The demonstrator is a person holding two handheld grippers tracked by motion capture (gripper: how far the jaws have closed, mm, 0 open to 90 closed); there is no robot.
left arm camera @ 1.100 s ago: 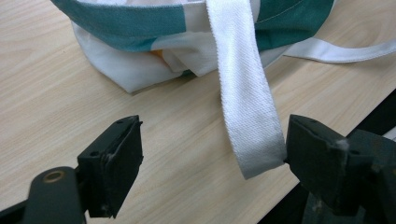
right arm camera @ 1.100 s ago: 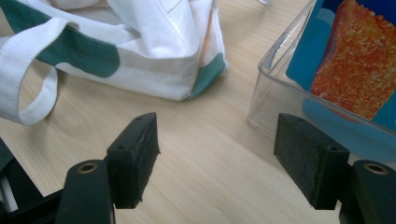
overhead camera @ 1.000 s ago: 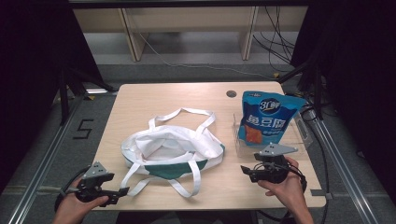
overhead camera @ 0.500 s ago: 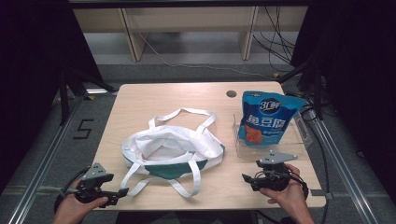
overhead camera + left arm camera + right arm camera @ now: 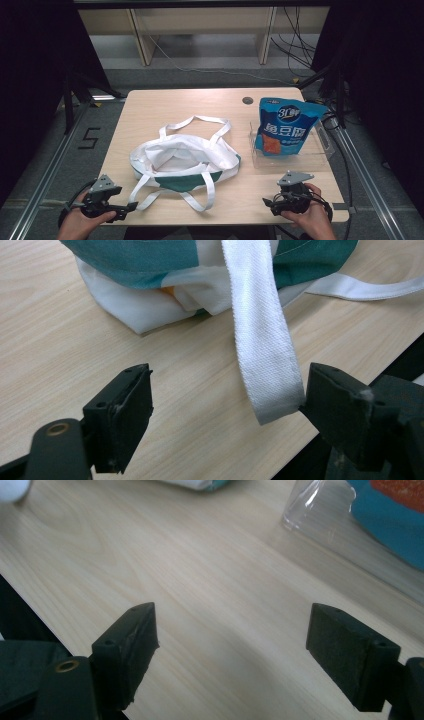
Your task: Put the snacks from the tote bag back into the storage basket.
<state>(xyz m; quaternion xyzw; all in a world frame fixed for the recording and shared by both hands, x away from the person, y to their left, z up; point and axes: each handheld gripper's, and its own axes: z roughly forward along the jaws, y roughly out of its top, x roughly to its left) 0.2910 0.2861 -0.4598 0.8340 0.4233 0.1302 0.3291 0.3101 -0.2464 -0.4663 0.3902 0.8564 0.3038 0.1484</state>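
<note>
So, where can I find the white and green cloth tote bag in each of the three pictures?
High view: the white and green cloth tote bag lies at the centre of the light wooden table.
Left gripper view: along the top edge, one white strap hanging down toward the right jaw.
Right gripper view: a small white and green piece at the top edge.
Shared landmark: the table's wood grain.

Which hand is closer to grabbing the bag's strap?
The left. Its tongs are open with the white strap of the bag between them, touching one jaw. The right tongs are open over bare table.
</note>
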